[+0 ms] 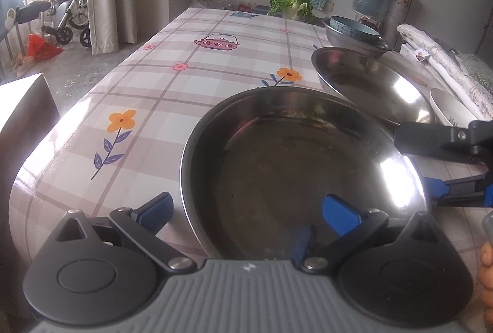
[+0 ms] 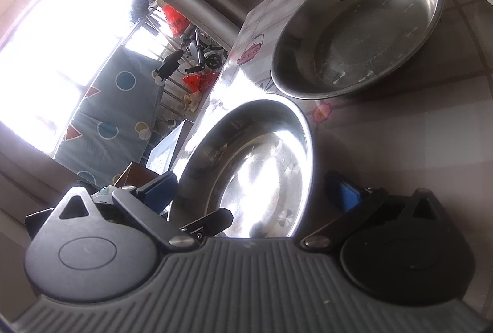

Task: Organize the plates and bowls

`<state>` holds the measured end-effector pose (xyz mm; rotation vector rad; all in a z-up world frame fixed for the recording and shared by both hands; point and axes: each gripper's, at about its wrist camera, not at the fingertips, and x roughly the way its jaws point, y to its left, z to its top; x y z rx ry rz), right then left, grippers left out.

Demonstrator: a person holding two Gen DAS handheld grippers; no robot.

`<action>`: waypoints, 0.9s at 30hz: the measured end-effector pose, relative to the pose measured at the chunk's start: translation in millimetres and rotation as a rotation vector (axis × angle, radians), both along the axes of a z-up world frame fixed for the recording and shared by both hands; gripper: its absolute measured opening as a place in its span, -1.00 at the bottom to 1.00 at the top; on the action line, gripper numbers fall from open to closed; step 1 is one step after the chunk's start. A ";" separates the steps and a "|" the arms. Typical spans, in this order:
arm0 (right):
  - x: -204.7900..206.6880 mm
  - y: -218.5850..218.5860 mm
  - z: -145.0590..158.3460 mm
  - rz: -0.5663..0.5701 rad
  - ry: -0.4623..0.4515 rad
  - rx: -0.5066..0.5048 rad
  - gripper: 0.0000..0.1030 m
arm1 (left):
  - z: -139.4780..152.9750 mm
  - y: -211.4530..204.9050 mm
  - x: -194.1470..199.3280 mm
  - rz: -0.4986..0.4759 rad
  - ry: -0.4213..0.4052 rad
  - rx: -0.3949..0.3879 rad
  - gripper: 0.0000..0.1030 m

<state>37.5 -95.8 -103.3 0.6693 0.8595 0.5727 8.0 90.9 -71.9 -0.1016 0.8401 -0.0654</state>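
Flanking a steel plate [image 1: 302,166] with both claws spread wide on the checked counter [image 1: 172,86].

The left claw [image 1: 248,211] straddles the plate's near rim, one blue pad outside it and one over the dish, neither pressing. The right claw [image 2: 255,194] is parted too, its pads either side of the same plate [image 2: 255,166]'s edge, gripping nothing. A second steel plate [image 1: 372,83] sits just behind, near a white bowl [image 1: 450,111]. Farther back, a blue-patterned bowl [image 1: 354,29] rests inside a steel basin [image 1: 345,40], beside a leafy cabbage [image 1: 291,6].
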 end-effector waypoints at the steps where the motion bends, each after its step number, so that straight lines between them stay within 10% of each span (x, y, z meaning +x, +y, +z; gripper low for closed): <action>1: 0.1 -0.4 -0.4 0.002 -0.001 0.004 0.97 | 0.1 1.1 -0.2 0.002 0.000 -0.007 1.00; 27: 3.3 -1.1 -2.5 0.028 0.008 0.008 0.98 | 1.5 -3.9 7.0 -0.006 0.054 0.031 1.00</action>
